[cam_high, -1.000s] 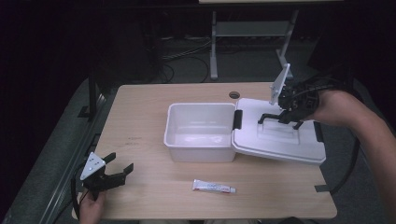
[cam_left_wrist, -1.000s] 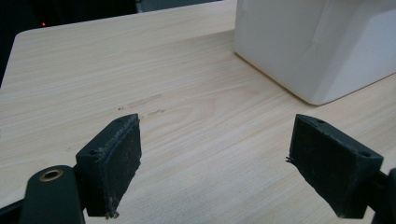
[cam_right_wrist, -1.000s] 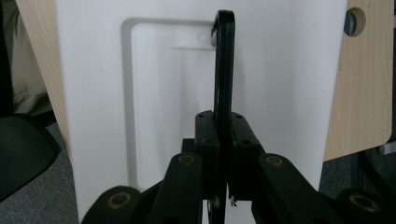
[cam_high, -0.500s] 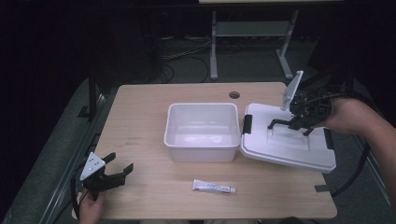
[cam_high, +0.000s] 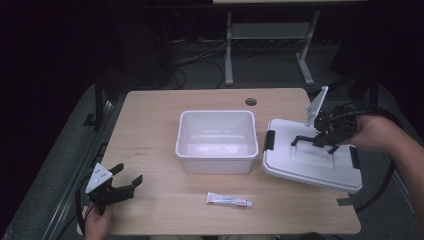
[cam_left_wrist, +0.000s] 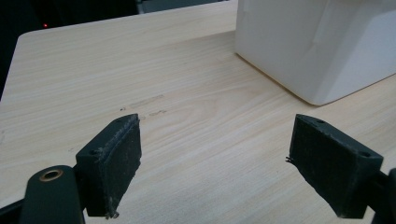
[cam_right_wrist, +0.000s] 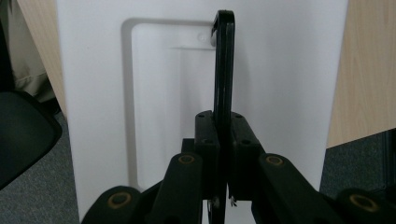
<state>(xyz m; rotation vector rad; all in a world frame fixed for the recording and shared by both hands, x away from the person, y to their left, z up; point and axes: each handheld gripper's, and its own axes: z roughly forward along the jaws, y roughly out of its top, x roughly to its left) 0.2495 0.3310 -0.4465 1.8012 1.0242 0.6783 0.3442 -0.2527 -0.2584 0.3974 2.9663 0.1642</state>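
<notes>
An open white bin (cam_high: 215, 165) stands mid-table with nothing in it; its wall (cam_left_wrist: 317, 46) shows at the top right of the left gripper view. To its right lies the white lid (cam_high: 310, 167), partly past the table's right edge. My right gripper (cam_high: 320, 140) is shut on the lid's black handle (cam_high: 302, 140). In the right gripper view the jaws (cam_right_wrist: 223, 126) pinch the thin handle (cam_right_wrist: 223, 56) above the lid (cam_right_wrist: 289, 70). My left gripper (cam_high: 125, 180) rests open at the front left, and nothing lies between its pads (cam_left_wrist: 116, 158).
A small white tube (cam_high: 229, 200) lies near the table's front edge, in front of the bin. A cable hole (cam_high: 251, 101) sits at the back of the table. Behind the table stands a metal frame (cam_high: 230, 50) over dark floor with cables.
The right gripper has carried the lid to the right and downward, away from the bin's right rim. The left gripper has stayed put.
</notes>
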